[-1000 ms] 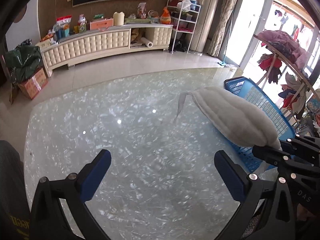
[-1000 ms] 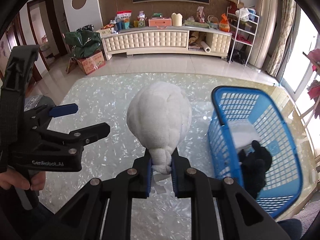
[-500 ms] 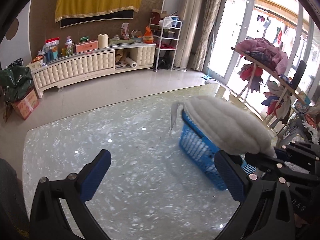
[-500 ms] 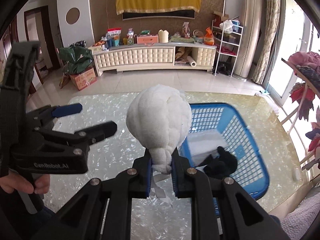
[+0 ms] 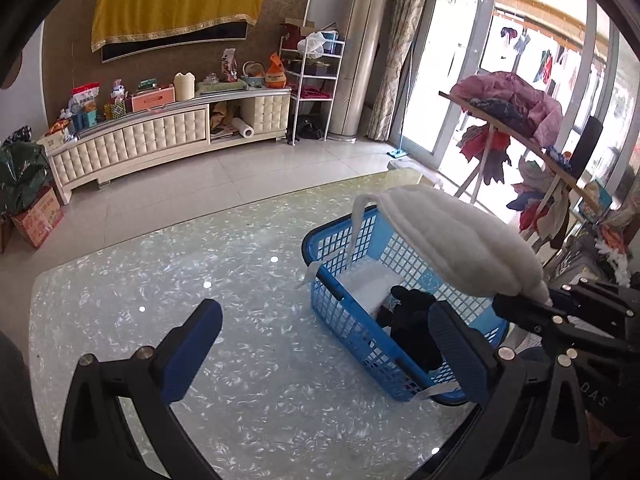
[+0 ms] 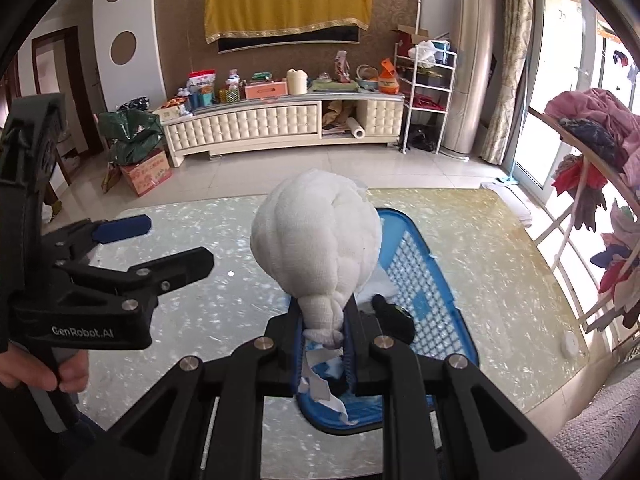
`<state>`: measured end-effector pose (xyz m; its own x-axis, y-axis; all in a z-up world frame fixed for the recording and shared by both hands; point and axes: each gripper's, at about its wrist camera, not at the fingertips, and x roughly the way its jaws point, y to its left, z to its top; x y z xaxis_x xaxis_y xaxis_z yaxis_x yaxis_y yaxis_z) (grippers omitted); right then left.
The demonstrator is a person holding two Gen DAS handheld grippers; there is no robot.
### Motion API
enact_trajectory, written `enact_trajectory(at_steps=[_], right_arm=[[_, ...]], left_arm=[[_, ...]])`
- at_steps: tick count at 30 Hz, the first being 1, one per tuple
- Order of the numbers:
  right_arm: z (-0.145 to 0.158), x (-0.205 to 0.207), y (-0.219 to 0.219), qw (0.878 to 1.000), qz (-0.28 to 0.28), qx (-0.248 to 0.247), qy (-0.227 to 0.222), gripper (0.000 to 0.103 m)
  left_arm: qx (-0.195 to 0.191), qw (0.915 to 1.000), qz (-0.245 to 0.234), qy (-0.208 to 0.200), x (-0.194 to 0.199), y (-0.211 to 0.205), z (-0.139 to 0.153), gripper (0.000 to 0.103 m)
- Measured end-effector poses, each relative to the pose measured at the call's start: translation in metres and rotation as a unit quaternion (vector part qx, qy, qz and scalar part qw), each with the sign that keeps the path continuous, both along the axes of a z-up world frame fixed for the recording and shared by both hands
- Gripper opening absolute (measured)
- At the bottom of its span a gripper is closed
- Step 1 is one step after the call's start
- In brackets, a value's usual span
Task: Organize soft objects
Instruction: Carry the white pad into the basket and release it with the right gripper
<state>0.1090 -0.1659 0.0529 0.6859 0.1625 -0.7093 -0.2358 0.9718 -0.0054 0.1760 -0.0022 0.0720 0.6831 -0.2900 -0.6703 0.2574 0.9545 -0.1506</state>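
Note:
My right gripper (image 6: 323,332) is shut on the end of a white plush pillow (image 6: 316,248) and holds it in the air over the blue plastic basket (image 6: 432,280). In the left wrist view the pillow (image 5: 460,240) hangs above the basket (image 5: 340,296), with the right gripper (image 5: 548,304) at its right end. A black soft toy (image 5: 412,312) and a white folded cloth (image 5: 372,280) lie in the basket. My left gripper (image 5: 320,344) is open and empty above the glass table, left of the basket; it also shows in the right wrist view (image 6: 160,244).
The basket stands on a marbled glass table (image 5: 200,340) near its right edge. A clothes rack (image 5: 520,128) with garments stands at the right. A white TV cabinet (image 5: 160,136) with clutter is at the back wall. A cardboard box (image 5: 38,216) sits on the floor at left.
My right gripper has carried the pillow right, from beside the basket to over it. My left gripper stayed open and turned rightward, bringing the basket into its view.

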Motion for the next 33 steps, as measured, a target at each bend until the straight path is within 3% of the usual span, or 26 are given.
enact_trajectory(at_steps=[6,13,28,31,33], right_arm=[[-0.02,0.008,-0.014,1.0,-0.014,-0.018,0.015,0.015],[-0.056,0.015,-0.016,0.998,-0.016,-0.031,0.06,0.015],[-0.068,0.025,-0.032,0.992,-0.033,-0.043,0.113,0.015],[-0.067,0.021,-0.033,0.992,-0.038,-0.05,0.112,0.024],[-0.067,0.023,-0.036,0.991,-0.045,-0.056,0.111,0.038]], left_arm=[[0.032,0.9993,-0.011,0.017,0.01,-0.02,-0.017,0.103],[0.043,0.998,-0.031,0.034,0.021,-0.037,-0.037,0.103],[0.061,0.9948,-0.052,0.063,0.025,-0.05,-0.064,0.103],[0.067,0.994,-0.056,0.065,0.024,-0.052,-0.067,0.103],[0.069,0.9937,-0.059,0.066,0.023,-0.054,-0.068,0.103]])
